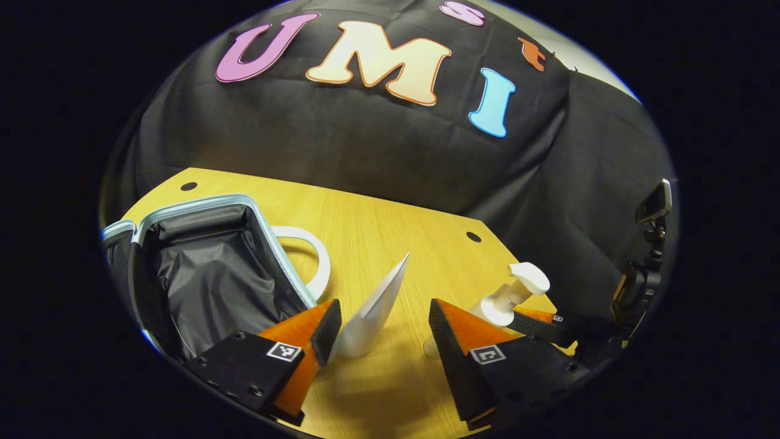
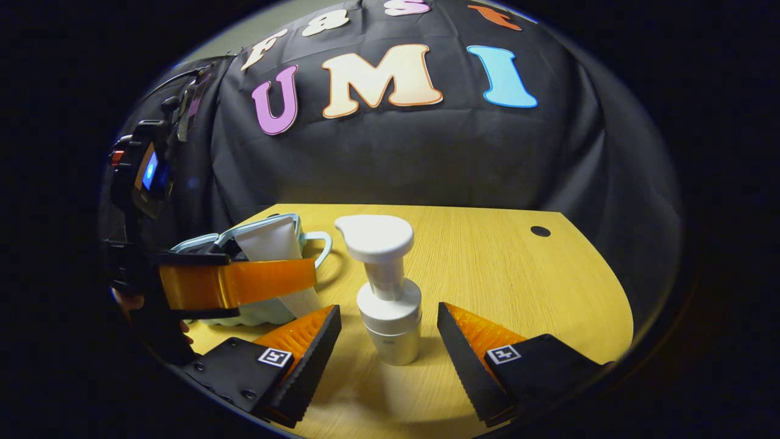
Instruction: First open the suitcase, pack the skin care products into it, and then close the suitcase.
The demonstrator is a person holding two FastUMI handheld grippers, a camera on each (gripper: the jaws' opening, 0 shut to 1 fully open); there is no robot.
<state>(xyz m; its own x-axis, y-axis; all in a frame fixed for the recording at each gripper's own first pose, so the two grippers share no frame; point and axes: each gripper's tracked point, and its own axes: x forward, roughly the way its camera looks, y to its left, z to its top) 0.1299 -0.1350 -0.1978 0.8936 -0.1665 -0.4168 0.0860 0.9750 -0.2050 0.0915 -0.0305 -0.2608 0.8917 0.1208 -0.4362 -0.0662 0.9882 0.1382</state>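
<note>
Hard to judge in the left gripper view: whether the left tool (image 1: 381,332) grips the white tube (image 1: 375,311) or only brushes it, since the tube leans against one finger while the other finger stands well clear; taken as released, jaws wide. Cut off at the lower left, beside that same finger: the open suitcase (image 1: 207,268), pale blue rim, dark crinkled lining, a white loop handle (image 1: 314,259) poking out behind its edge. Half hidden behind the opposite finger: the white pump bottle (image 1: 509,299), with the other tool's finger just beside it. Tube flat and tapered, smooth, crimped end up, tilted, foot on the wooden table (image 1: 390,225). In the right gripper view, right tool (image 2: 390,338) released too, jaws spread, pump bottle (image 2: 387,292) upright between the fingers and touching neither; round, matte, wide cap with a spout, resting on the table (image 2: 518,274). Off beyond one finger of this tool, the left tool (image 2: 244,283) seen from the side, crossing in front of the tube (image 2: 274,244) and covering much of the suitcase (image 2: 256,231); a bit of a hand (image 2: 125,300) barely visible at its dark body.
</note>
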